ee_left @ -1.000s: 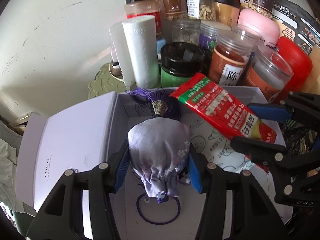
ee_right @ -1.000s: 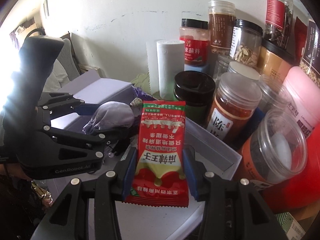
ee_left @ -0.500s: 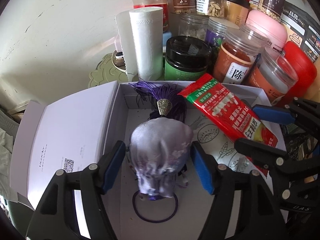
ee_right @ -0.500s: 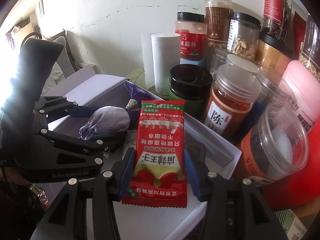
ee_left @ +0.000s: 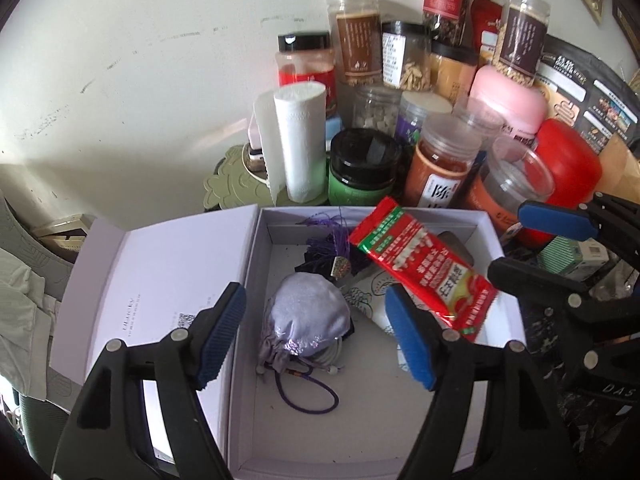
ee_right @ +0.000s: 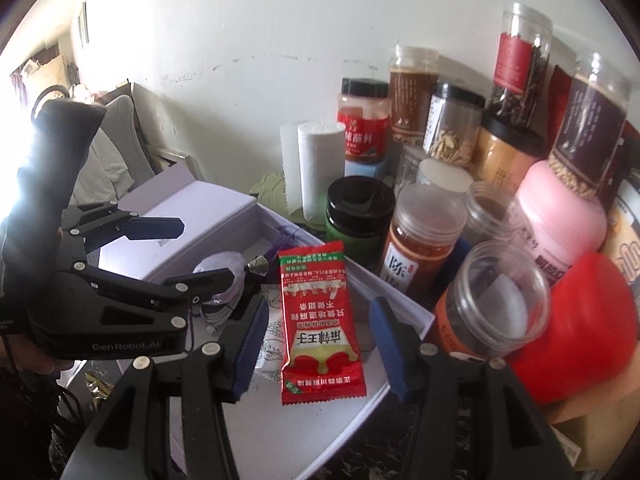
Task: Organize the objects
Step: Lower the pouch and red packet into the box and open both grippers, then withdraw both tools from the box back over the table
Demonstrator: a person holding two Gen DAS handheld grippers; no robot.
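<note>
Red packet [ee_right: 320,328] leans on the box [ee_left: 492,236] rim between the opening right gripper [ee_right: 316,344] jaws and may slide out, while the left gripper [ee_left: 316,332] widens clear of the pouch [ee_left: 306,316].

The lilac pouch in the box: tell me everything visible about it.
The lilac pouch looks like shiny satin with faint embroidery, rounded and stuffed. Its gathered neck points toward the camera, and a purple drawstring loop trails from it. It lies on the floor of the white box, with a white cable partly under it. The left hand-held gripper is opening; its pads stand clear of it.
</note>
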